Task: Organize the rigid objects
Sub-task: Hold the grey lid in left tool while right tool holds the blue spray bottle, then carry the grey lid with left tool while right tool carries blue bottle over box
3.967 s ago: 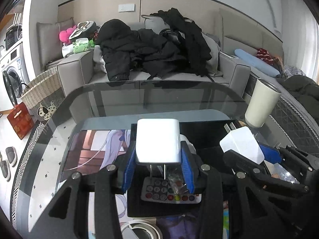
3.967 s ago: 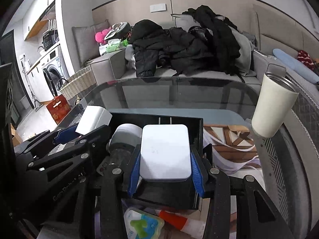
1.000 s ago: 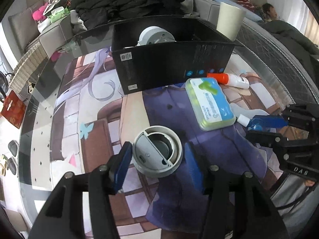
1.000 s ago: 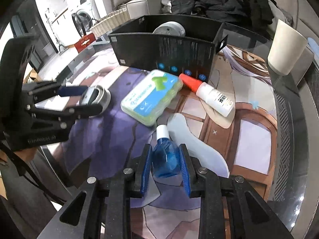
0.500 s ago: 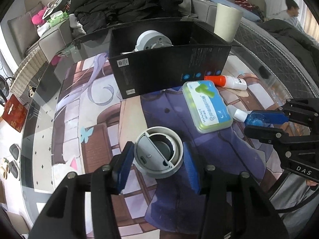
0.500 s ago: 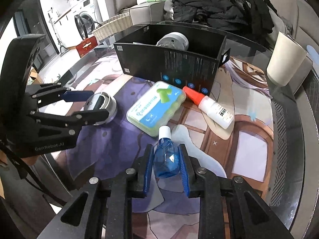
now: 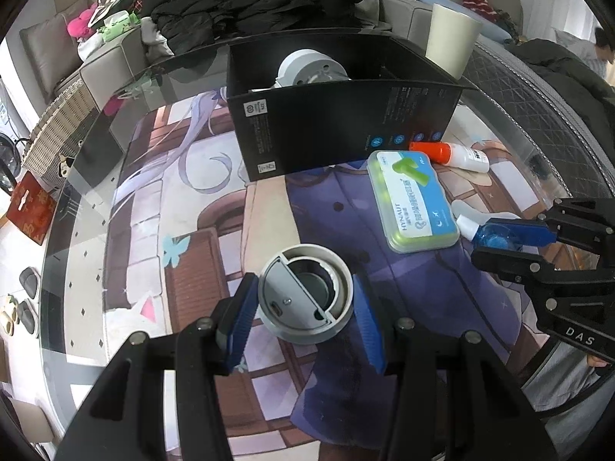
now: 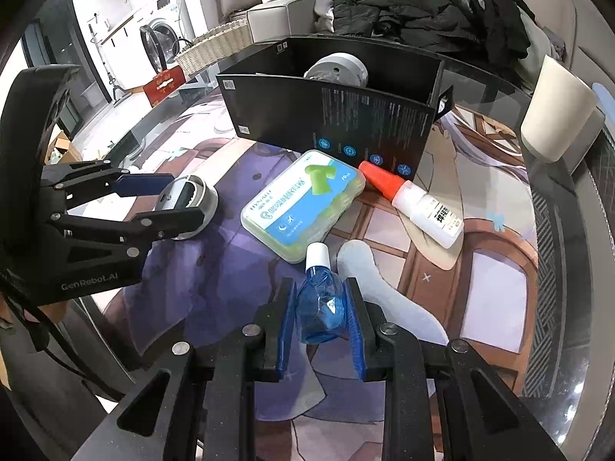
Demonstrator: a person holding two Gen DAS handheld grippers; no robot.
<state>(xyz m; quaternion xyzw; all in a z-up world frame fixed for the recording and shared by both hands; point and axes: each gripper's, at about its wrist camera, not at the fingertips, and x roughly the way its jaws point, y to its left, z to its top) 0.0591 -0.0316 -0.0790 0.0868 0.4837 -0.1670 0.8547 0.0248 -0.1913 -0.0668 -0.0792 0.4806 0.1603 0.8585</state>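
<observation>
My left gripper (image 7: 305, 313) is shut on a round grey device (image 7: 305, 294) and holds it over the printed mat; it also shows in the right wrist view (image 8: 188, 201). My right gripper (image 8: 321, 307) is shut on a small blue bottle with a white cap (image 8: 319, 301), also seen in the left wrist view (image 7: 496, 234). An open black box (image 7: 338, 130) stands at the back of the table with a grey round object (image 7: 307, 67) inside. A green-and-blue flat case (image 8: 303, 203) and a white bottle with an orange cap (image 8: 415, 203) lie in front of the box.
A cream cup (image 8: 557, 115) stands at the table's far right. The glass table edge (image 7: 77, 176) curves round the mat. A sofa with dark clothes (image 7: 261, 4) is behind, a wicker basket (image 7: 54, 134) to the left.
Both grippers have lifted and pulled back a little with their objects since a second ago. Four seconds ago each held a white block over the box.
</observation>
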